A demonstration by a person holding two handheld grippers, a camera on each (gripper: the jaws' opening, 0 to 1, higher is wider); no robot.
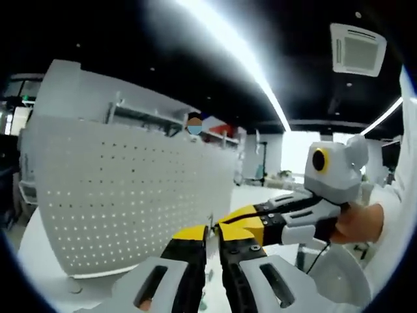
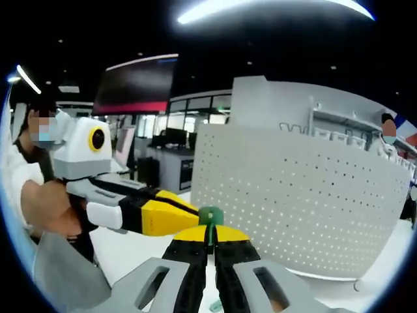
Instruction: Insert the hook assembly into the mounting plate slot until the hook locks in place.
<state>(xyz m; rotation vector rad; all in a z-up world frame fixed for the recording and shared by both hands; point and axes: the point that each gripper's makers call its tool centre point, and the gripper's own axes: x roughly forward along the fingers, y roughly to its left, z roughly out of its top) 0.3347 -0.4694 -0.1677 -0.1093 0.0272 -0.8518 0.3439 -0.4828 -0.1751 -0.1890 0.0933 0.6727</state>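
Left gripper view: white perforated mounting plate (image 1: 124,195) stands upright on the white table (image 1: 39,261), left of centre. Left gripper (image 1: 213,233) rises from the bottom, yellow-tipped jaws drawn together with only a thin gap; whether anything sits between them, I cannot tell. Right gripper (image 1: 225,218) enters from the right, held by a hand (image 1: 355,222), its tips touching the left gripper's tips.

Right gripper view: left gripper (image 2: 192,215) enters from the left. Right gripper (image 2: 210,236) is clamped on a small green hook assembly (image 2: 210,216), which pokes out just above the jaw tips. Mounting plate (image 2: 300,195) stands right of it, near but apart.
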